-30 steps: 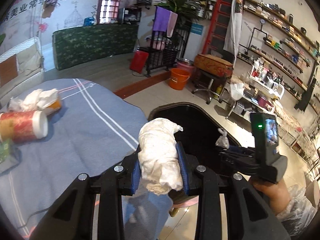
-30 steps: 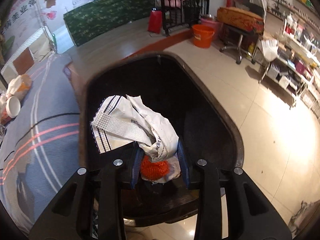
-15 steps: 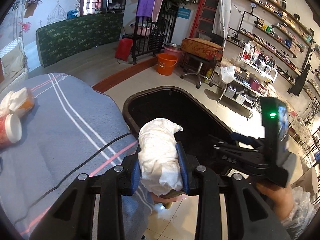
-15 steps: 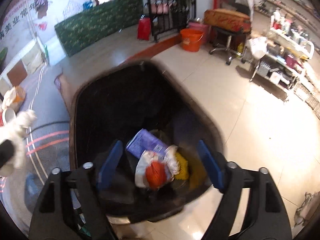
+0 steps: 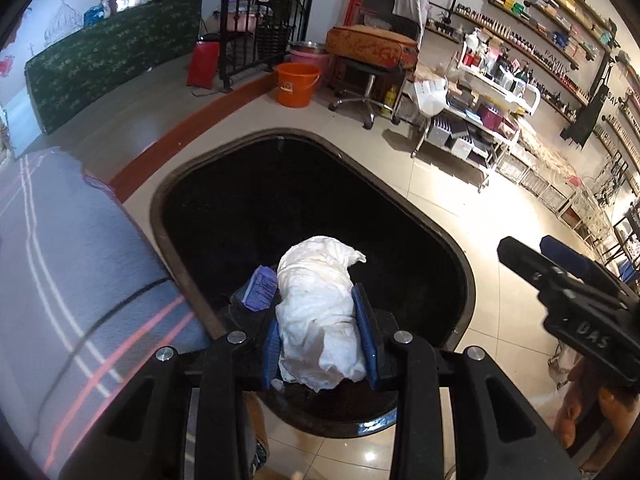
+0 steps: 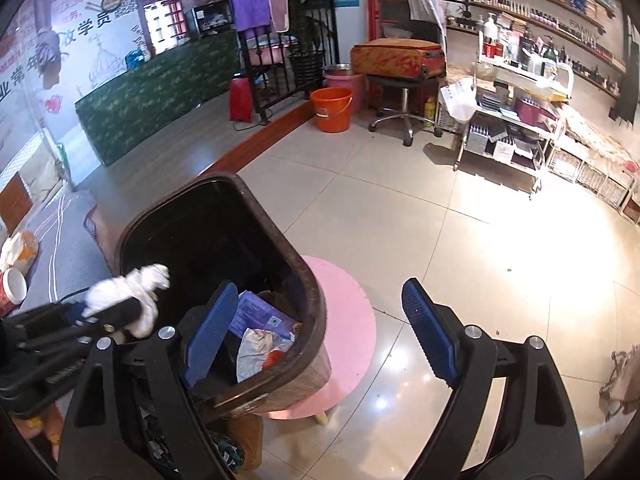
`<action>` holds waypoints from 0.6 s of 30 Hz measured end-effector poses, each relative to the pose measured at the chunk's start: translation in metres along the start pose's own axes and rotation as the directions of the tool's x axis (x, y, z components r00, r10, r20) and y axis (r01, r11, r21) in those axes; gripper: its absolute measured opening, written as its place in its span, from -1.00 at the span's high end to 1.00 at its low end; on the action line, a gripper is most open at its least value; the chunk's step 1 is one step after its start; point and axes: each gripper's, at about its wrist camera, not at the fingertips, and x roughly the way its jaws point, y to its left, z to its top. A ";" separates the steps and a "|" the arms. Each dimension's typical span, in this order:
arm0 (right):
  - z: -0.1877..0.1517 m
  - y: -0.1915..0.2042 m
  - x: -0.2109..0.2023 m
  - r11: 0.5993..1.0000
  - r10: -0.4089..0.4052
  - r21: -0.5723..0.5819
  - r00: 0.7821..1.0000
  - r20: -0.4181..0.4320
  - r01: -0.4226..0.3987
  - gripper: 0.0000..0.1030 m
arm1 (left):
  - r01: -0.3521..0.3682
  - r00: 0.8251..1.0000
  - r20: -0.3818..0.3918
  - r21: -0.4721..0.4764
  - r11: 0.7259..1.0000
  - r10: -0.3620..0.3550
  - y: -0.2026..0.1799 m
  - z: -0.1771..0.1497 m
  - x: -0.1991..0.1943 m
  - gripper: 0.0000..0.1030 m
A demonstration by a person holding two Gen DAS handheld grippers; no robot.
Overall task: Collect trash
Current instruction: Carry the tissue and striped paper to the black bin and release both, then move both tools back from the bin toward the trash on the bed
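My left gripper (image 5: 320, 332) is shut on a crumpled white tissue wad (image 5: 320, 312) and holds it over the open black trash bin (image 5: 440, 236). The wad also shows in the right wrist view (image 6: 132, 292), above the bin (image 6: 308, 280). My right gripper (image 6: 320, 332) is open and empty, beside the bin's right rim. Inside the bin lie a purple packet (image 6: 260, 312) and a white wrapper with red on it (image 6: 260, 354). The purple packet also shows in the left wrist view (image 5: 260, 288).
A table with a grey striped cloth (image 5: 60, 280) stands left of the bin, with a red cup (image 6: 12, 292) and a tissue pile (image 6: 18, 246) on it. A pink stool (image 6: 344, 320) sits under the bin. An orange bucket (image 6: 332, 108), swivel stool and shelving cart stand farther off.
My right gripper opened, dropped its wrapper into the bin and drew back to the right. My left gripper carried the tissue wad from the table edge to above the bin.
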 end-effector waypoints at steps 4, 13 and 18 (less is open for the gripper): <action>0.001 -0.003 0.000 1.000 -0.008 0.004 1.000 0.004 0.008 -0.62 | 0.007 1.000 -0.023 0.021 1.000 -0.006 -0.006 -0.002 0.010 0.27; 0.002 -0.018 -0.003 0.999 -0.020 0.044 1.000 0.008 0.020 -0.66 | 0.023 1.000 0.007 0.084 0.996 -0.024 -0.018 -0.004 0.009 -0.76; 0.002 -0.019 -0.003 0.997 -0.039 0.060 0.999 0.007 0.038 -0.66 | 0.021 0.999 0.028 0.086 0.996 -0.023 -0.018 -0.007 -0.001 -0.76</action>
